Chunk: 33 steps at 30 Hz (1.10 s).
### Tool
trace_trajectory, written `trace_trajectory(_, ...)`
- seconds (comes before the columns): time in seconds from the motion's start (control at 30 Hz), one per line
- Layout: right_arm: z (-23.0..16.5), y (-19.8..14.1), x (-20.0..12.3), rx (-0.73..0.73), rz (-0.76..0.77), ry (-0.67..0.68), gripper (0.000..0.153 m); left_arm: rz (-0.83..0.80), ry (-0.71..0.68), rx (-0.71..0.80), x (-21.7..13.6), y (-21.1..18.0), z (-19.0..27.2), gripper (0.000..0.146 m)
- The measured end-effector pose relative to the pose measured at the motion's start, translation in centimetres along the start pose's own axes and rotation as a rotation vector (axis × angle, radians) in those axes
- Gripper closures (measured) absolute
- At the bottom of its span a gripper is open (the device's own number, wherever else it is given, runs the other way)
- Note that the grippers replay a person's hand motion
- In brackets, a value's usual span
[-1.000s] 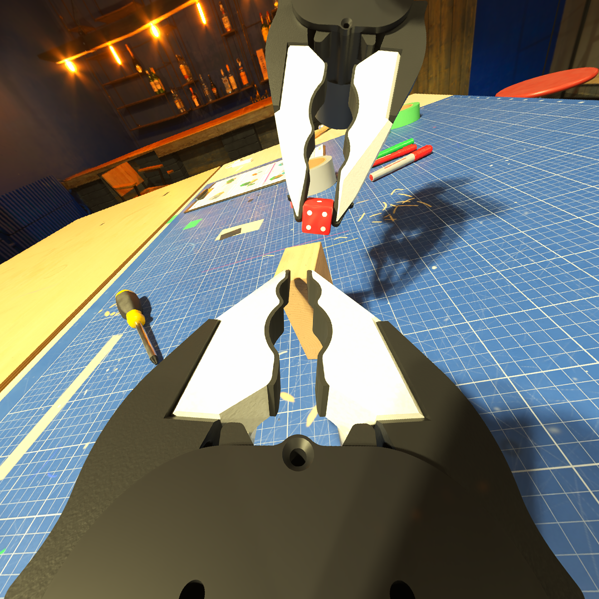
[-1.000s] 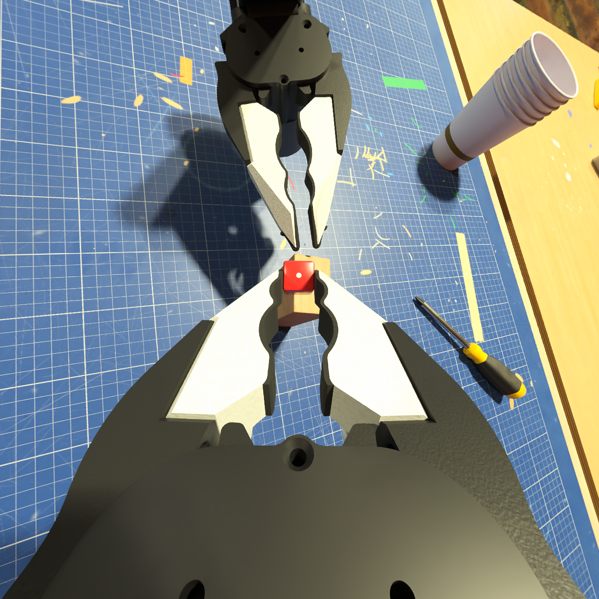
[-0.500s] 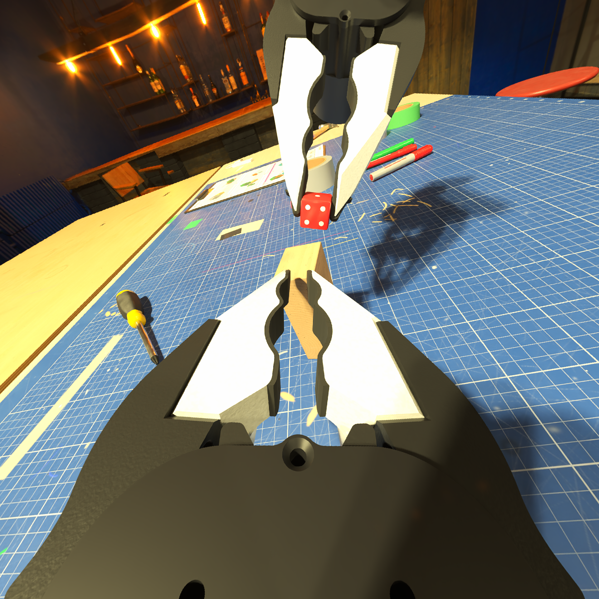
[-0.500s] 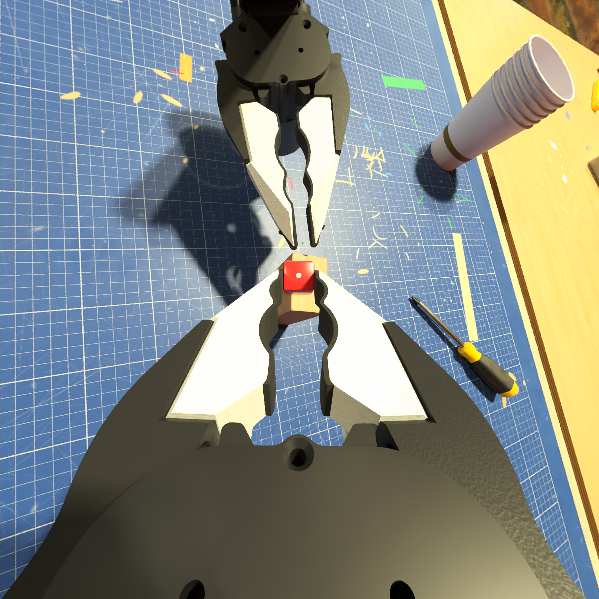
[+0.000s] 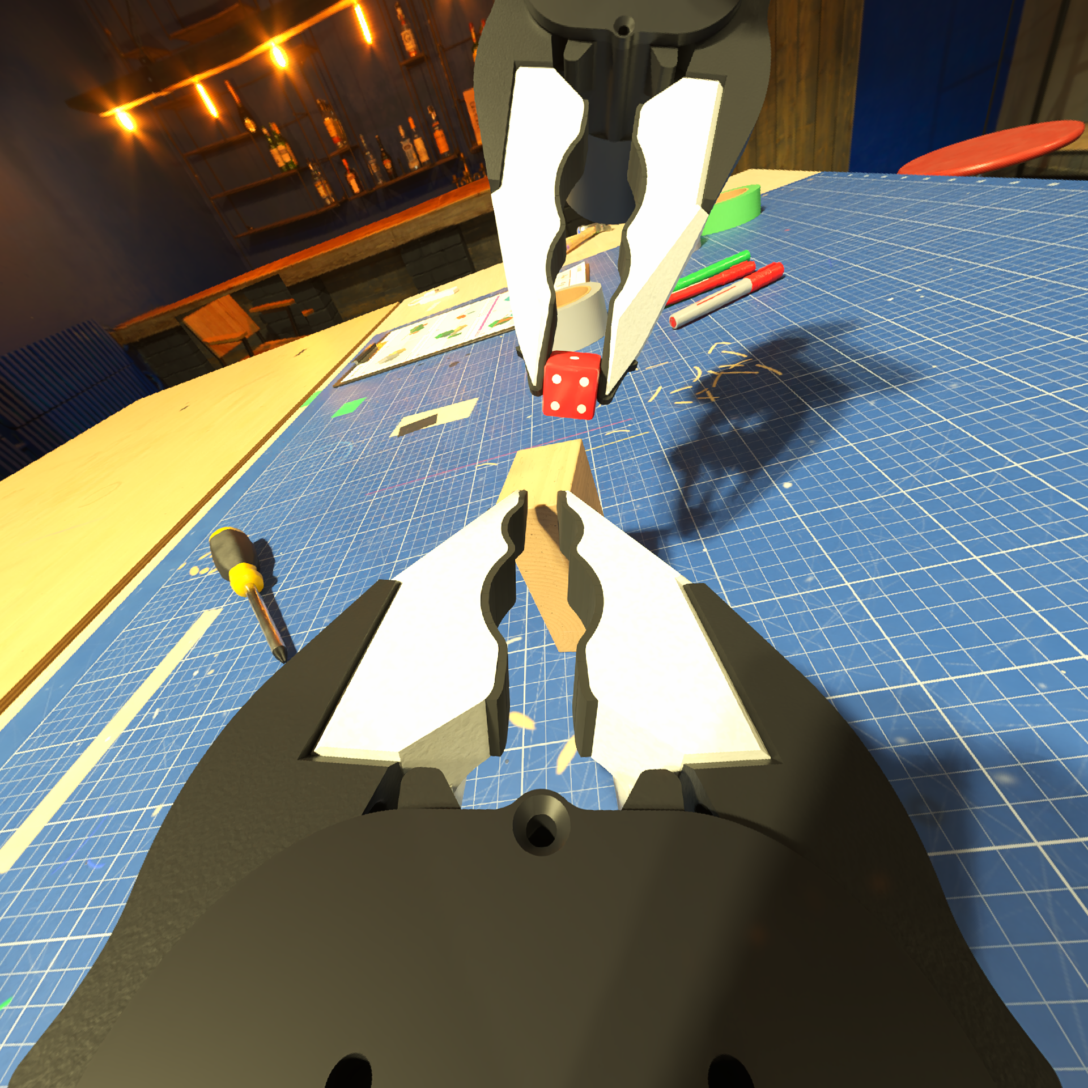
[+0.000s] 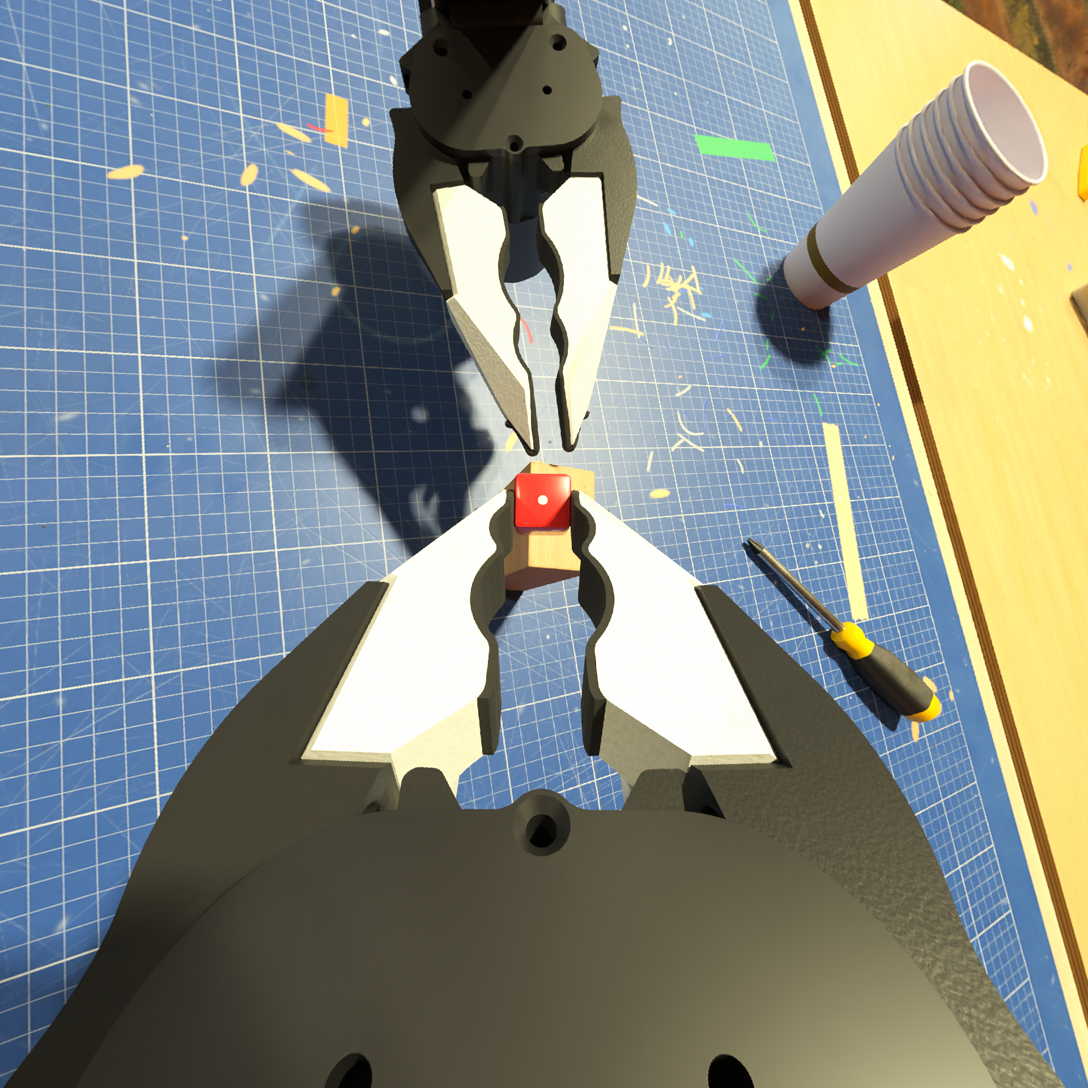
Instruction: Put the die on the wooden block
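My right gripper (image 6: 541, 500) is shut on a red die (image 6: 541, 500) with white pips. It holds the die just above the top of the wooden block (image 6: 541, 559), which stands on the blue cutting mat (image 6: 176, 471). In the left wrist view the right gripper (image 5: 568, 391) hangs point-down with the die (image 5: 570, 388) a little above the block (image 5: 550, 471). My left gripper (image 5: 540, 506) lies low over the mat, its jaws almost together and empty, with its tips right at the block's near edge. It also shows in the right wrist view (image 6: 550, 450).
A yellow-and-black screwdriver (image 5: 247, 583) (image 6: 871, 665) lies beside the block near the mat's edge. A stack of paper cups (image 6: 918, 182) lies on its side. Markers (image 5: 724, 282), a grey tape roll (image 5: 580, 312), a green tape roll (image 5: 733, 206) and a paper sheet (image 5: 435, 335) lie farther off.
The right gripper has risen slightly with the die and drifted a little over the block. The left gripper and the block have not moved.
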State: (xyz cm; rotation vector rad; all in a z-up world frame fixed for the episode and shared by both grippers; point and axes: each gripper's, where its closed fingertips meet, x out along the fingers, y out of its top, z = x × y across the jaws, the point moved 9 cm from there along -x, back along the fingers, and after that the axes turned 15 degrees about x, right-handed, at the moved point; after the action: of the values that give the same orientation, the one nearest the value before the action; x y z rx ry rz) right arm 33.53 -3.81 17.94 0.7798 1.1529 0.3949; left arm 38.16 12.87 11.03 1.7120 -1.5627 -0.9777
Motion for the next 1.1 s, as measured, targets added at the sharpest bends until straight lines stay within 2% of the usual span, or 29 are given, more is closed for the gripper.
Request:
trace_trajectory(0.2,0.0,0.0,0.1,-0.006,-0.007,-0.005,0.134,-0.007,-0.001,-0.018,0.0,-0.1,-0.1,0.136)
trace_trajectory(0.53,2.0,0.3,0.6,0.055,0.019,0.01,0.134,-0.033,-0.034,-0.336,-0.3,-1.4,-1.7,0.136)
trace_trajectory(0.8,3.6,0.7,0.1,0.111,0.059,0.001,0.134,-0.02,-0.067,-0.366,-0.5,-1.4,-1.8,0.136)
trace_trajectory(1.1,3.5,0.3,0.0,0.125,0.074,0.011,0.134,-0.009,-0.057,-0.36,-0.6,-1.4,-1.9,0.136)
